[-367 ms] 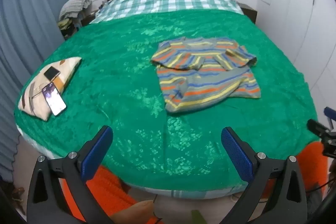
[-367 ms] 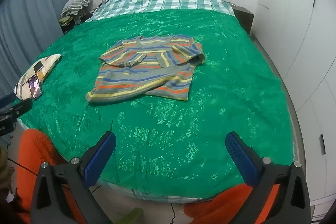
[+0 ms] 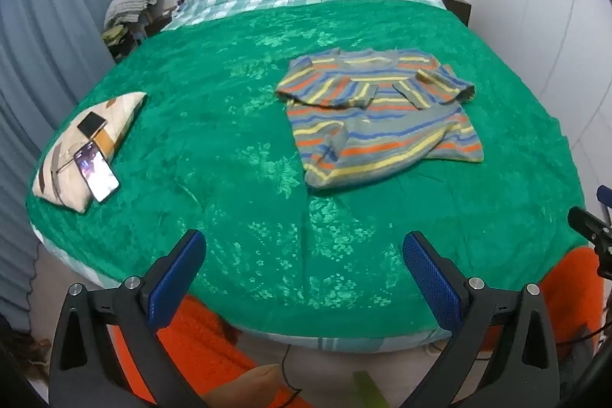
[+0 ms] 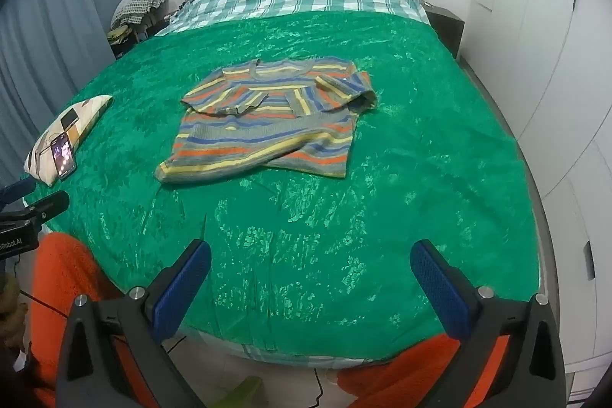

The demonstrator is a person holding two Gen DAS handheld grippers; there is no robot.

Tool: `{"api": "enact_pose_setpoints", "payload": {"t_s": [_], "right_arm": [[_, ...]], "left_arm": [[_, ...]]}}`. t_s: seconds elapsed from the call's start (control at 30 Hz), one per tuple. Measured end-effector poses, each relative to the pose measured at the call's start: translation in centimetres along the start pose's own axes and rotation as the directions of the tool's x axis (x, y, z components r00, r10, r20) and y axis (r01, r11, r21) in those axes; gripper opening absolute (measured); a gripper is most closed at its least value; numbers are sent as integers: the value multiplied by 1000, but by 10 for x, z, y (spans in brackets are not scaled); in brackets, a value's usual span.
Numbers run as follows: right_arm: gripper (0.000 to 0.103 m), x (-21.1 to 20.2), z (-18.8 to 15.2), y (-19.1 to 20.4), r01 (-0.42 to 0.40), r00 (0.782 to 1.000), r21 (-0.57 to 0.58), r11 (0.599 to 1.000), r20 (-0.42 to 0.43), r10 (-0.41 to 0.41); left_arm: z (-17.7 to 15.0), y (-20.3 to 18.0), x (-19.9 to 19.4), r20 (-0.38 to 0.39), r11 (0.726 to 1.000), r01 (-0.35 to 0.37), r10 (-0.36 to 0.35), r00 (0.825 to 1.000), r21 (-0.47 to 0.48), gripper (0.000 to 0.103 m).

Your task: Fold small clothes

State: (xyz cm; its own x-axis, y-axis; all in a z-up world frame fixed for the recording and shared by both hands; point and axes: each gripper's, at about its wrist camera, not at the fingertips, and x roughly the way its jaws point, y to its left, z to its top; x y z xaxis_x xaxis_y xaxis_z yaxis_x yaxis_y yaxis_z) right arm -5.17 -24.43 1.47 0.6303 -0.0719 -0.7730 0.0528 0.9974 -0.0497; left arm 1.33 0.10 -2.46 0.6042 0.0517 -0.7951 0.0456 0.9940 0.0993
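My left gripper [image 3: 302, 257] and right gripper [image 4: 311, 264] match: black frames, silver screws behind blue ribbed pads [image 4: 440, 293]; orange trousers [image 4: 65, 278] below.

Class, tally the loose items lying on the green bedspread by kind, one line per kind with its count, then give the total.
Striped shirt: 1
Small patterned pillow: 1
Phones resting on that pillow: 2, one lit, one dark
Total: 4
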Motion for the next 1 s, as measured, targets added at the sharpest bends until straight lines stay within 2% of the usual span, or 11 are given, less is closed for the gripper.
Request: {"api": "enact_pose_setpoints", "payload": {"t_s": [0.37,1.0], "right_arm": [[103,3,2,0,5,1000,0,1000,-8,-5],[103,4,3,6,3,1000,-6,1000,-8,-3]], "left_arm": [[-1,-1,4,-22,1000,30,-30,999,-8,103],[0,13,13,-46,999,-1,0,999,-36,103]]}}
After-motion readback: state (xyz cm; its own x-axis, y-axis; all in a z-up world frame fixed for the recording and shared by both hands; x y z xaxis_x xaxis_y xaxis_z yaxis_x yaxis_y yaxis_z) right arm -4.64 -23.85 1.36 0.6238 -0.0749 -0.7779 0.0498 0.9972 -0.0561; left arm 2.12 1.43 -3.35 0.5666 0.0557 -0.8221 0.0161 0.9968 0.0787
